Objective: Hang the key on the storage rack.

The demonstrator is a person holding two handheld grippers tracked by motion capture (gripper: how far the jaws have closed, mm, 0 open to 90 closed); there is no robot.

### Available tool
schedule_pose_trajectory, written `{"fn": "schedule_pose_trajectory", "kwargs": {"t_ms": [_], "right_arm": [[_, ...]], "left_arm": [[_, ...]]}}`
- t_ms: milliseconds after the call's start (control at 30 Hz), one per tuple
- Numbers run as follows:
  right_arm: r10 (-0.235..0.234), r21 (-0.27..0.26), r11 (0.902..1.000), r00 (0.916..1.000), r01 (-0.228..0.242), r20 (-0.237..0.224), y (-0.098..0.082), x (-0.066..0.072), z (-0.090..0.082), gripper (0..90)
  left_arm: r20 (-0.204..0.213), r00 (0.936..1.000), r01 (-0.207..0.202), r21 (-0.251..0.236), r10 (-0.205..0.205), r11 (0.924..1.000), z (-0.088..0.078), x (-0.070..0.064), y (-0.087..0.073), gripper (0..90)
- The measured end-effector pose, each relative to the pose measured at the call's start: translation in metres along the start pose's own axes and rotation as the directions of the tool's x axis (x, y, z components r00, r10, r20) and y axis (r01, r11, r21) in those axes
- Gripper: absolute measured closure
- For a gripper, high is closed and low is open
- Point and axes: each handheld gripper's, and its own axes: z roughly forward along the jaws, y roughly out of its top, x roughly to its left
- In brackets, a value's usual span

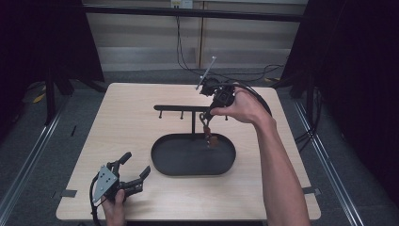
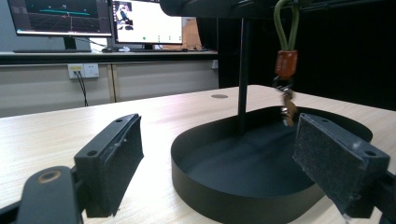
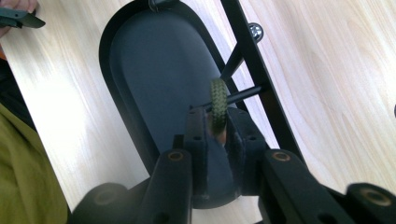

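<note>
A black rack [image 1: 179, 108] with small pegs stands on a post in a black oval tray [image 1: 160, 162] at mid-table. A keychain [image 1: 210, 136] with a green cord loop [image 2: 286, 23] and an orange tag [image 2: 286, 63] hangs under the rack's bar, over the tray. My right gripper [image 3: 218, 123] is shut on the green cord loop [image 3: 218, 100], right where a thin peg [image 3: 243, 95] meets it. My left gripper [image 1: 137, 163] rests open near the table's front left corner, its pads [image 2: 126, 140] facing the tray wall [image 2: 210, 186] with nothing between them.
The table's front edge lies just behind my left hand. The rack post [image 2: 243, 70] rises from the tray's far side. Monitors [image 2: 144, 21] on a desk stand beyond the table. Cables run on the floor behind the table [image 1: 244, 75].
</note>
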Motion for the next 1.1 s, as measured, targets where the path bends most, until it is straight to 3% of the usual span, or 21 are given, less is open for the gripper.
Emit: {"fn": "schedule_pose_trajectory", "kwargs": {"t_ms": [167,600,867,1100], "right_arm": [[0.004,0.001,1.0000,0.9995,-0.004,-0.030,-0.003,-0.001,-0.001,67.0],[0.028,0.018,0.9995,0.9982,-0.027,-0.052,-0.009,-0.001,-0.002,42.6],[0.078,0.047,0.9961,0.9922,-0.074,-0.097,-0.016,0.001,0.007,33.4],[0.086,0.025,0.9962,0.9886,-0.084,-0.123,-0.027,0.008,0.014,31.3]], "left_arm": [[-0.001,1.0000,0.005,-0.003,-0.005,1.0000,0.000,0.000,0.000,15.5],[0.000,1.0000,-0.003,0.000,0.003,1.0000,0.000,0.000,0.000,15.5],[0.001,1.0000,-0.005,0.003,0.005,1.0000,0.000,0.000,0.000,15.5],[0.002,1.0000,-0.007,0.005,0.007,1.0000,0.000,0.001,0.000,15.5]]}}
